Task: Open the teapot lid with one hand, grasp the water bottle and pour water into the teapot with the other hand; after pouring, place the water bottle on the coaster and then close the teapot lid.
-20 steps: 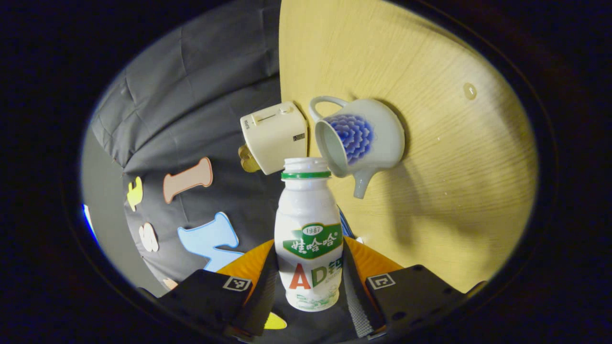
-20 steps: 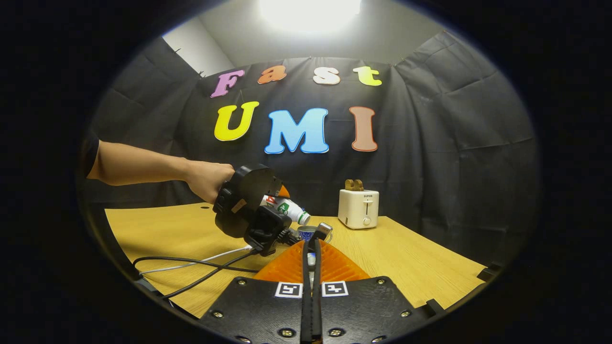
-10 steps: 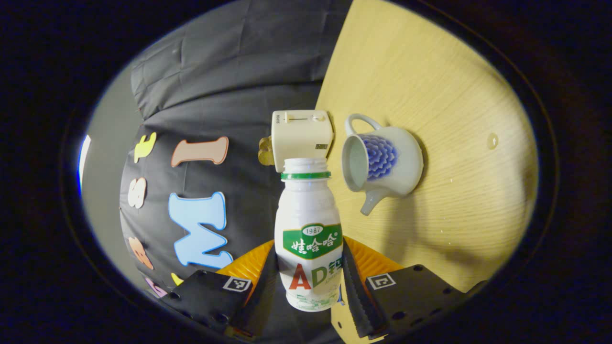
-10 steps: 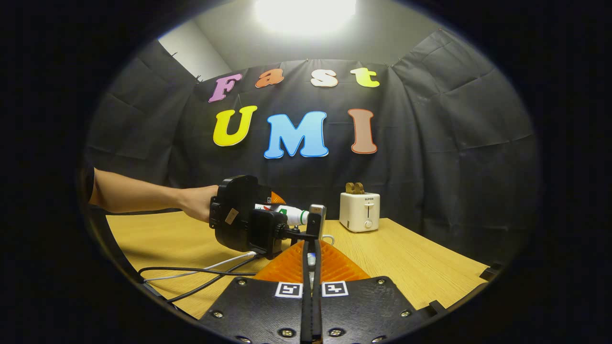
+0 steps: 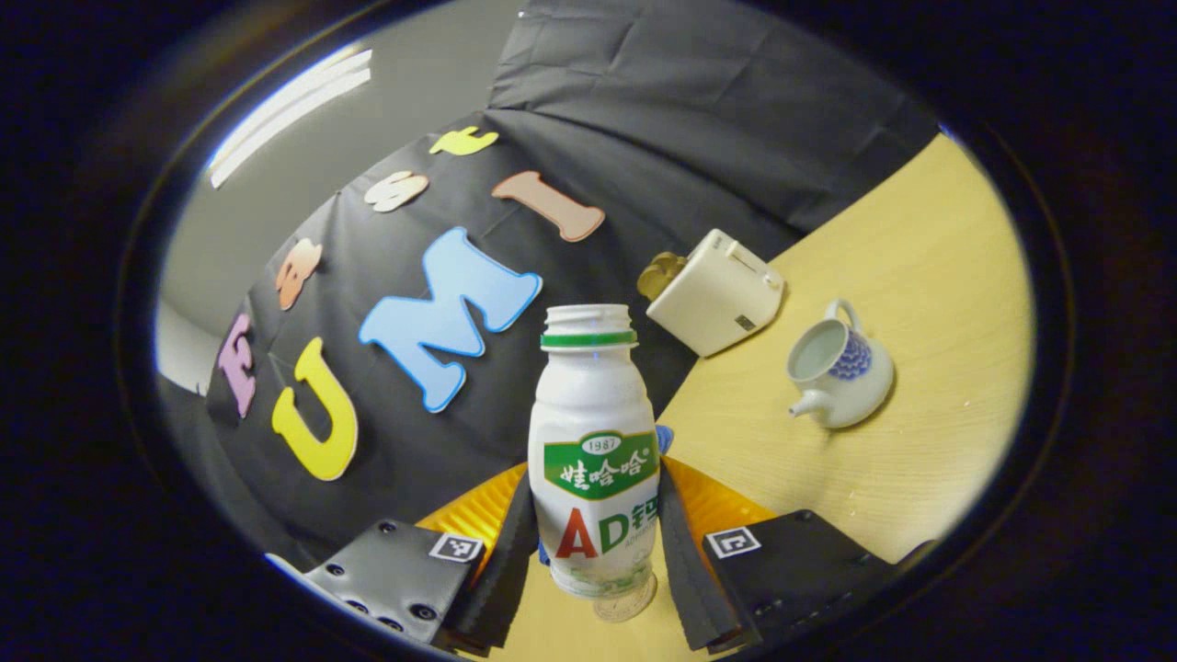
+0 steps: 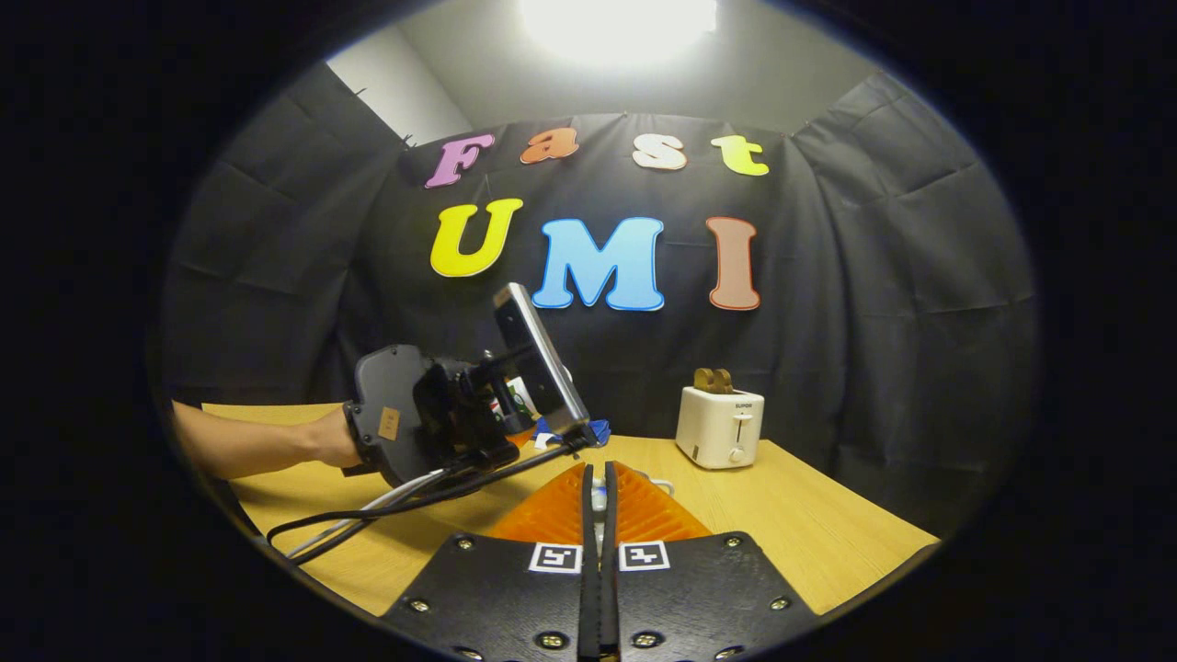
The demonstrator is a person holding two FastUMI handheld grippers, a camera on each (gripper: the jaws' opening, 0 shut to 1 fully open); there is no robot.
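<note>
Black cloth walls the booth behind a pale wooden table (image 5: 929, 276). On it, in the left gripper view, the teapot (image 5: 839, 365) stands upright with its mouth open and no lid on it, well to the right of the water bottle (image 5: 595, 450); a white toaster (image 5: 717, 292) sits beyond it against the cloth. The left gripper (image 5: 593, 552) has both fingers pressed on the uncapped bottle, which stands along the fingers. A round disc just under the bottle's base may be the coaster (image 5: 625, 607); I cannot be sure.

Judging from the open pot and the bottle held away from it, pouring looks finished and the bottle is on its way to the coaster; setting it down and closing the pot remain.

The right gripper (image 6: 599, 515) has its jaws nearly closed on something small and pale, probably the lid, though it is too hidden to tell.

Count: one teapot, one bottle, one toaster, two grippers, one forearm (image 6: 248, 443) seen in the right gripper view.
</note>
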